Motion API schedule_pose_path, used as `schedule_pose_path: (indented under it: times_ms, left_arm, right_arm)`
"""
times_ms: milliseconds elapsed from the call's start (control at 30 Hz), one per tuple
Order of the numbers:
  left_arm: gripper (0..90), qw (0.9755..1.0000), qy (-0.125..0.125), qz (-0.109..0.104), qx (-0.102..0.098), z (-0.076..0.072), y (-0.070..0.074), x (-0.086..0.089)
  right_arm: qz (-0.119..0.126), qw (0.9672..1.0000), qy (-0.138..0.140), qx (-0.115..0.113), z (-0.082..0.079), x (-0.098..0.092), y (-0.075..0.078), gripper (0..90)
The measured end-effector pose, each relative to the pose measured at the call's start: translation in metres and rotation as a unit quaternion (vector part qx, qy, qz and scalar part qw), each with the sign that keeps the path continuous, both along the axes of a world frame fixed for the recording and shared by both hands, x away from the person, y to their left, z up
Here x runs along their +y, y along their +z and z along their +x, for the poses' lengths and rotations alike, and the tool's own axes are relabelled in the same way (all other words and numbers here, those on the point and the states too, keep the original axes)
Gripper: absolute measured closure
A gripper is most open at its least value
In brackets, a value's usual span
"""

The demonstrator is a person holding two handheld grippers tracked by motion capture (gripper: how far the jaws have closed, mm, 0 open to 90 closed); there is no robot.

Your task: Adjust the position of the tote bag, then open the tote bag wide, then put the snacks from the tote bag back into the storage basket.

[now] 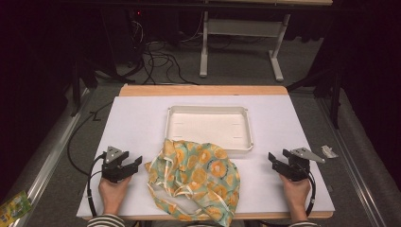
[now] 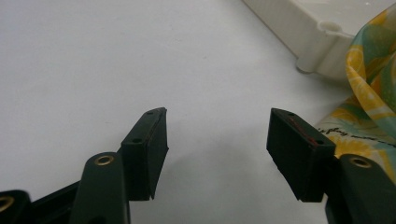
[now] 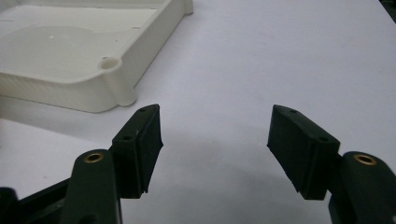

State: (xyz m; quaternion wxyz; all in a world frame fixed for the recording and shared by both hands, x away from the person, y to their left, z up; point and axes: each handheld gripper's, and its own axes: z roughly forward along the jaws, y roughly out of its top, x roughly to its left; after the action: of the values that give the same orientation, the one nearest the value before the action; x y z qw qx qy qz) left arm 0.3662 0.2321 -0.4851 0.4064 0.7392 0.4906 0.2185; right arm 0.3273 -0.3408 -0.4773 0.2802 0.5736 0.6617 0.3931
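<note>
Crumpled cloth [image 1: 194, 182] overlaps the empty white tray's [image 1: 208, 110] near rim; both tools gape, holding nothing.

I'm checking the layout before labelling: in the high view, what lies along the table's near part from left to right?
left gripper → crumpled orange-patterned cloth → right gripper. Both grippers are open and hold nothing.

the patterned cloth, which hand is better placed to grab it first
Probably left. The left tongs sit open right beside the cloth, whose edge shows by them in the left gripper view. The right tongs are open too, but farther off across bare table.
</note>
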Motion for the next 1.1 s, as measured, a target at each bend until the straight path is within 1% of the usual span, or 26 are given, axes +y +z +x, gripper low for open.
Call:
schedule_pose_path:
  times_ms: [233,300,400,533,567,600,633,700,767,867,933,1033,1100]
  left_arm:
    - [38.7,1.0,0.0,0.001,0.002,0.0001,0.0,-0.0002]
    - [39.0,1.0,-0.002,-0.002,0.003,0.0005,0.0001,0.0006]
    - [39.0,0.9999,-0.003,-0.01,0.003,0.0001,0.0004,0.0018]
    - [39.1,0.9999,-0.004,-0.01,0.001,-0.0001,0.0007,0.0015]
    - [39.3,0.9999,-0.004,-0.009,-0.001,-0.0005,0.001,0.0015]
    - [39.6,1.0,-0.006,-0.003,-0.003,-0.001,0.0016,-0.0001]
    - [39.6,1.0,-0.006,-0.003,-0.003,-0.001,0.0016,-0.0001]
    - [39.3,1.0,-0.006,0.005,-0.004,-0.0017,0.002,-0.0017]
    - [38.7,1.0,-0.006,0.001,-0.002,-0.0019,0.0024,-0.0015]
    - [38.3,1.0,-0.005,0.002,0.006,-0.0026,0.0026,0.0]
    - [38.2,1.0,-0.006,0.001,0.002,-0.0033,0.0031,0.0008]
    - [38.4,0.9999,-0.007,-0.011,0.0,-0.0047,0.0044,0.0007]
    - [38.5,0.9997,-0.01,-0.022,0.003,-0.0051,0.0056,0.0005]
  right_arm:
    - [-0.001,1.0,-0.004,-0.003,-0.0006,0.0001,0.0001,35.7]
    - [-0.002,1.0,-0.008,-0.002,-0.0007,0.0006,0.0001,35.7]
    - [-0.004,1.0,-0.007,-0.002,-0.0004,0.0002,0.0,35.7]
    - [0.002,1.0,-0.009,-0.001,-0.0007,0.0001,0.0001,35.4]
    - [0.003,1.0,-0.009,-0.001,-0.0003,-0.0003,0.0,35.0]
    - [0.007,0.9999,-0.01,0.0,-0.0005,-0.0012,0.0001,34.9]
    - [0.007,0.9999,-0.01,0.0,-0.0005,-0.0012,0.0001,34.9]
    - [0.009,0.9999,-0.009,0.001,-0.0001,-0.0019,-0.0001,34.8]
    - [0.007,0.9999,-0.009,0.001,0.0001,-0.0017,-0.0001,34.8]
    - [0.005,0.9999,-0.009,0.001,0.0001,-0.0014,-0.0001,34.8]
    - [0.007,0.9999,-0.01,0.001,0.0,-0.0015,-0.0001,34.9]
    - [0.007,0.9999,-0.009,0.001,0.0002,-0.0018,-0.0002,34.8]
    - [0.007,0.9999,-0.009,0.001,0.0001,-0.0017,-0.0001,34.8]
